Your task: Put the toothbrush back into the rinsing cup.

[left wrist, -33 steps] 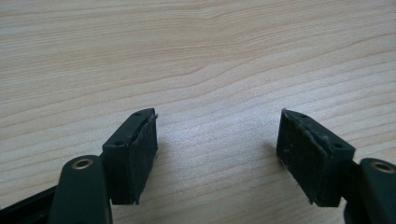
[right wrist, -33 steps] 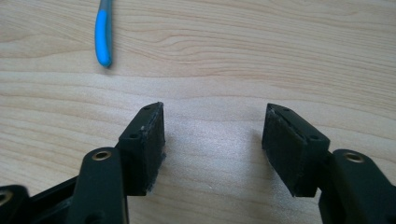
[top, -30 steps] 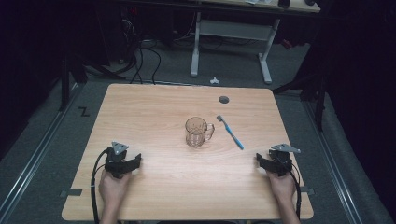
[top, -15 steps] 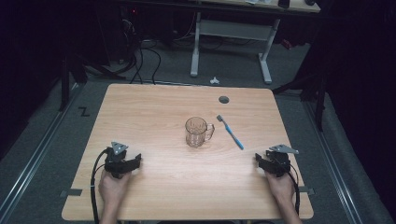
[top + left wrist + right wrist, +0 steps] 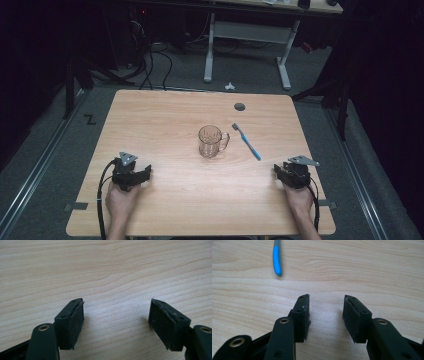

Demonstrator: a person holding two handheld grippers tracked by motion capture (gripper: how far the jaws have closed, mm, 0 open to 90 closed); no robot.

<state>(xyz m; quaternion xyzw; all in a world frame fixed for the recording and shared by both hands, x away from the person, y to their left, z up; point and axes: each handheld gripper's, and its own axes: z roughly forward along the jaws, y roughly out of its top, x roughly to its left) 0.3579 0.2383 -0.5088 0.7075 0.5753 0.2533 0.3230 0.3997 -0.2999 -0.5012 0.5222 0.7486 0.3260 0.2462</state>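
With the right gripper (image 5: 289, 172) at lower right, its empty jaws just narrowing, and the left gripper (image 5: 134, 173) wide open, a clean pickup means squaring up to the toothbrush (image 5: 246, 141) beside the mug (image 5: 211, 141) mid-frame.

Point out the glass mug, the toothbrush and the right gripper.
glass mug (image 5: 210, 141): high view, on its clear body.
toothbrush (image 5: 248, 143): high view, on the blue handle.
right gripper (image 5: 325, 315): right gripper view, midway between its two fingertips.
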